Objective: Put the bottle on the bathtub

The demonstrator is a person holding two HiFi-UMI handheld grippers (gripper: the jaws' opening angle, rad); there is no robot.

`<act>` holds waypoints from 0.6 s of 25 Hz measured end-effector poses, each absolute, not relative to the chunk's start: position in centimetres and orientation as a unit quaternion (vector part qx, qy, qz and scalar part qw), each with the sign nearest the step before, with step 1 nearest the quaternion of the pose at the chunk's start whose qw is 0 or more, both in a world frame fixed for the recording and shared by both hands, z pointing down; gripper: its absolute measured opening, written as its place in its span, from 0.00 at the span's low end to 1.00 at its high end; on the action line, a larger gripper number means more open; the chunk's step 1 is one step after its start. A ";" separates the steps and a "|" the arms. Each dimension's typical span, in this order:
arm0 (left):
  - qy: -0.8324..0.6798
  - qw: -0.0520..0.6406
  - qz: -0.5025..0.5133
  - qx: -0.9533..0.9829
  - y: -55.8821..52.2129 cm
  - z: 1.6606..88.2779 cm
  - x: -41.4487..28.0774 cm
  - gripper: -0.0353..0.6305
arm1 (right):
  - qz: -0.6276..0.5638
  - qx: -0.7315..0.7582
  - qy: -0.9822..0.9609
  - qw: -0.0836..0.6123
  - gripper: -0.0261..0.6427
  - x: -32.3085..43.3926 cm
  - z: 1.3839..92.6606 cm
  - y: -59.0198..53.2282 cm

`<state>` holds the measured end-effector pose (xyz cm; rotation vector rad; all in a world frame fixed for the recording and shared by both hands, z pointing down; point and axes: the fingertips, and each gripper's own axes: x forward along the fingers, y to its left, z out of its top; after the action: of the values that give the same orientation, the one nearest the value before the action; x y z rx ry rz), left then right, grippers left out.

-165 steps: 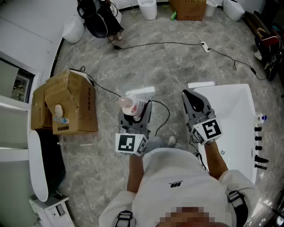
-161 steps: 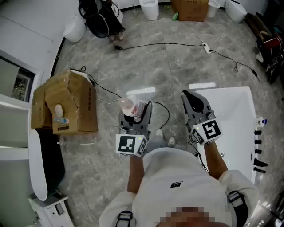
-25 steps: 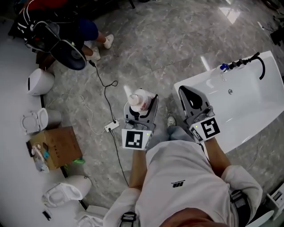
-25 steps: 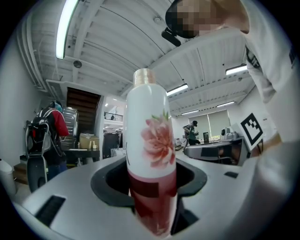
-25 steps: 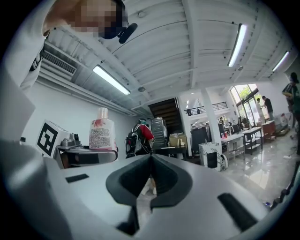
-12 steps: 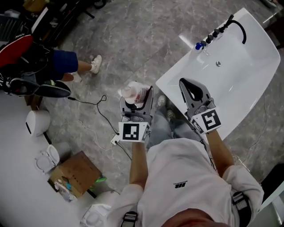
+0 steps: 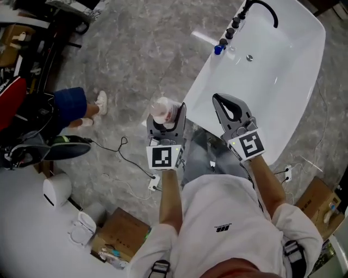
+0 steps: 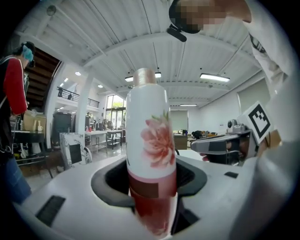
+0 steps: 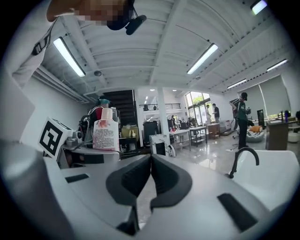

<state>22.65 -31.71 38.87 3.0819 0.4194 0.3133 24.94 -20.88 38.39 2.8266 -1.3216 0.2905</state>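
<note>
My left gripper (image 7: pixel 165 118) is shut on a white bottle (image 7: pixel 163 111) with a pink flower print and a red lower band; it stands upright between the jaws (image 8: pixel 151 154). In the head view it hangs over the grey floor, just left of the white bathtub (image 7: pixel 304 81). My right gripper (image 7: pixel 230 109) is shut with nothing in it, its jaws meeting tip to tip (image 9: pixel 150 164), and it hovers over the tub's near rim. From the right gripper view the bottle (image 9: pixel 106 132) shows at the left.
Black tap fittings (image 7: pixel 231 30) and a curved spout (image 7: pixel 263 6) sit at the tub's far end, with the drain (image 7: pixel 249 57) beside them. A person's legs (image 7: pixel 81 106) stand at the left. A cable and power strip (image 7: pixel 154 182) lie on the floor, a cardboard box (image 7: pixel 124 239) behind.
The whole view has swung round: the bathtub has come from the right side to straight ahead of both grippers. The bottle stays in the left gripper, now close beside the tub's edge.
</note>
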 end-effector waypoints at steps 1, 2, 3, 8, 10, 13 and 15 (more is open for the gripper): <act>0.143 0.011 0.102 0.984 -31.6 39.5 23.5 0.38 | 0.096 0.906 -0.413 0.008 0.03 25.6 38.9 -20.8; 0.152 0.013 0.104 0.983 -31.4 40.1 24.6 0.38 | 0.101 0.909 -0.403 0.012 0.03 26.3 39.5 -20.6; 0.163 0.016 0.107 0.981 -31.2 40.9 25.8 0.38 | 0.106 0.913 -0.394 0.015 0.03 27.2 40.2 -20.4; 0.216 0.025 0.125 0.968 -29.4 45.3 31.2 0.38 | 0.140 0.927 -0.348 0.019 0.03 31.2 44.8 -19.4; 0.226 0.026 0.127 0.965 -28.9 47.1 32.9 0.38 | 0.146 0.929 -0.339 0.017 0.03 32.8 46.6 -19.3; 0.246 0.027 0.137 0.959 -27.4 50.2 34.9 0.38 | 0.154 0.934 -0.322 0.009 0.03 34.6 49.4 -18.5; 0.258 0.025 0.145 0.955 -26.4 52.3 36.1 0.38 | 0.166 0.937 -0.309 0.002 0.03 35.3 51.5 -17.8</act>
<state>36.09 -26.36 52.31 2.9523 0.7975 0.4468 35.34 -17.76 51.46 2.9381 -0.9690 0.5192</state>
